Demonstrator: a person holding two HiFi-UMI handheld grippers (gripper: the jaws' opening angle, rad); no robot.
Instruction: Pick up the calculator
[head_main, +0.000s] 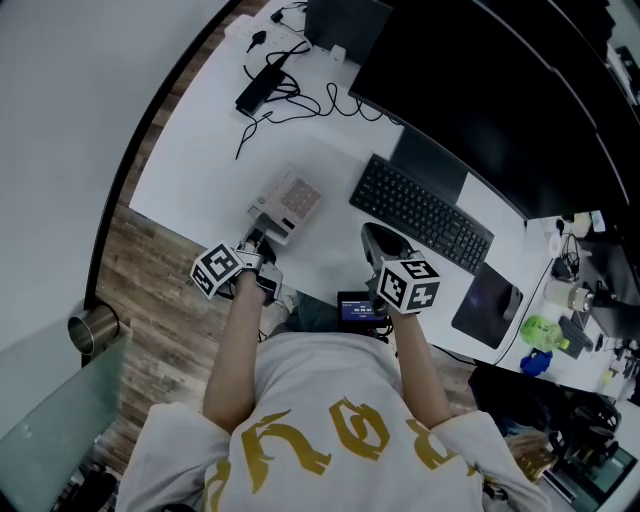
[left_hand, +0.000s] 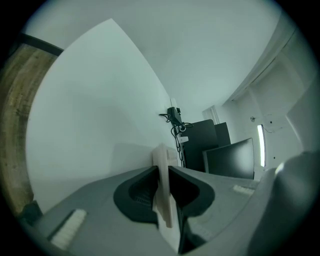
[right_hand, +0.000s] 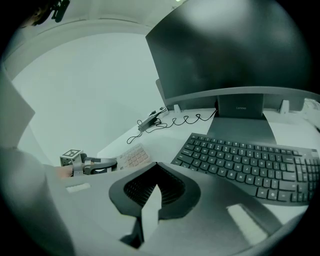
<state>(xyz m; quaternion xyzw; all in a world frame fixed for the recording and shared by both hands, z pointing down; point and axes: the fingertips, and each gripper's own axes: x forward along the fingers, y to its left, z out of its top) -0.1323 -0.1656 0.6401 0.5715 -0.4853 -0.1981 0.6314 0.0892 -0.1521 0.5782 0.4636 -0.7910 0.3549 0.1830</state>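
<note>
Calculator (head_main: 288, 200) edge inside left hand-held gripper (head_main: 257, 238)

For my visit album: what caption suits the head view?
Left hand-held gripper grips the calculator; right hand-held gripper, shut and empty, hovers near the keyboard.

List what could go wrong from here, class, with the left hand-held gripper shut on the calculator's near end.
1. The left hand-held gripper pinches only the near end of the calculator, so it may tilt or slip when lifted.
2. It lies close to the edge of the table; a slip could drop it onto the floor.
3. The keyboard sits close on the right; a swing could knock it.
</note>
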